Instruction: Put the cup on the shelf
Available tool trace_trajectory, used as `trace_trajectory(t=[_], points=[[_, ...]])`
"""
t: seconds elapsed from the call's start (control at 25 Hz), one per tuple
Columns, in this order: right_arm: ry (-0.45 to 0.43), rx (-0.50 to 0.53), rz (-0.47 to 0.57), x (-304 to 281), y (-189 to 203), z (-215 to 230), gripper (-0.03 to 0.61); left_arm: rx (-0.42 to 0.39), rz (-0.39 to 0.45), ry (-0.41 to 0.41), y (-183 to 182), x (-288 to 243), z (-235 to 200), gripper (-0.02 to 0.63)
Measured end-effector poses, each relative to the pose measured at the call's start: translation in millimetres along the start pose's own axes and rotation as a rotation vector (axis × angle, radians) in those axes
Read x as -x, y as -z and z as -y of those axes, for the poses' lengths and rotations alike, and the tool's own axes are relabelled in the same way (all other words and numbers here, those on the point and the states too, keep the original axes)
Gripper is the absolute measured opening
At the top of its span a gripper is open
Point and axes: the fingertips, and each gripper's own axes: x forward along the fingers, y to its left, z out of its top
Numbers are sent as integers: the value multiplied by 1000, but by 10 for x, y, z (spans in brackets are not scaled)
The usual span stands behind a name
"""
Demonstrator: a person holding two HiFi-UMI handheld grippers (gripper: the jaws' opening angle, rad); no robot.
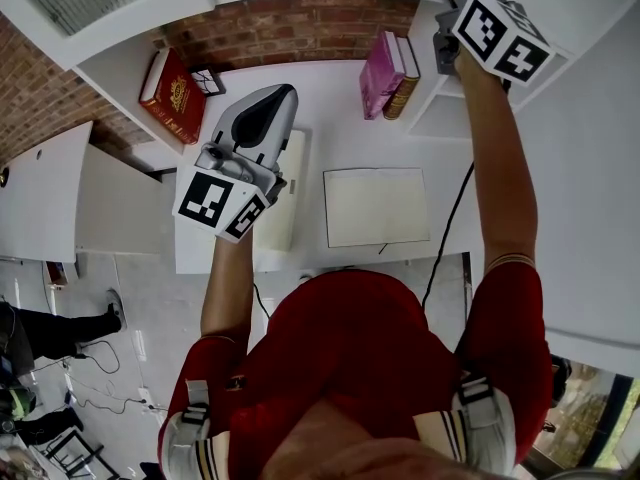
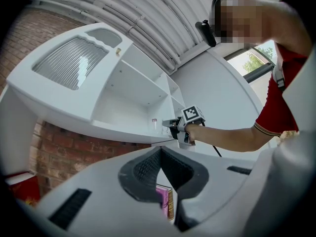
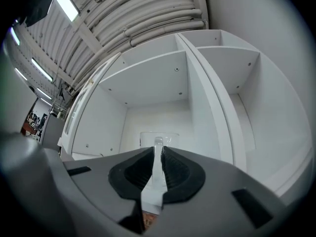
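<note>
Clear-walled, glass or hard plastic by appearance, the cup (image 3: 168,138) sits at lower centre of the right gripper view, inside a compartment of the white shelf (image 3: 148,88). Right gripper (image 3: 158,152): jaws nearly together, pads pressed on the cup's thin transparent handle, with the body beyond the fingertips. Whether the base touches the shelf board cannot be confirmed, as the jaws cover the cup's lower half.

Handling assessment: rigid, light, smooth and probably slippery; breakable if glass. The handle is the sound place to hold. A narrow grip there could let the body swing or tip, so it should be set down level before release.

Left gripper (image 2: 160,151): jaws closed tip to tip, nothing held. A pink book (image 2: 163,201) shows through the gap lower down. This gripper hangs over the white table (image 1: 330,133) at centre left of the head view and takes no part.

Limits of observation: in the head view the right gripper's jaws run off the top right edge, and the cup is not visible. In the left gripper view the right gripper appears small at centre, and no cup can be made out there. Material unconfirmed.
</note>
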Motion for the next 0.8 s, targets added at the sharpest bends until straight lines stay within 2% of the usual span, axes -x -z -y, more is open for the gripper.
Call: trace_trajectory(t=[0.16, 0.24, 0.36, 0.8], points=[[-11, 13, 11, 8, -15, 0, 42, 1, -5, 0, 18, -16, -7, 6], [-22, 14, 19, 24, -42, -10, 107, 1, -7, 2, 24, -30, 0, 6], [-36, 35, 22, 71, -83, -49, 126, 1, -8, 6, 26, -53, 30, 6], [-64, 13, 51, 591, -37, -161, 151, -5, 10, 4, -66, -84, 139, 6]])
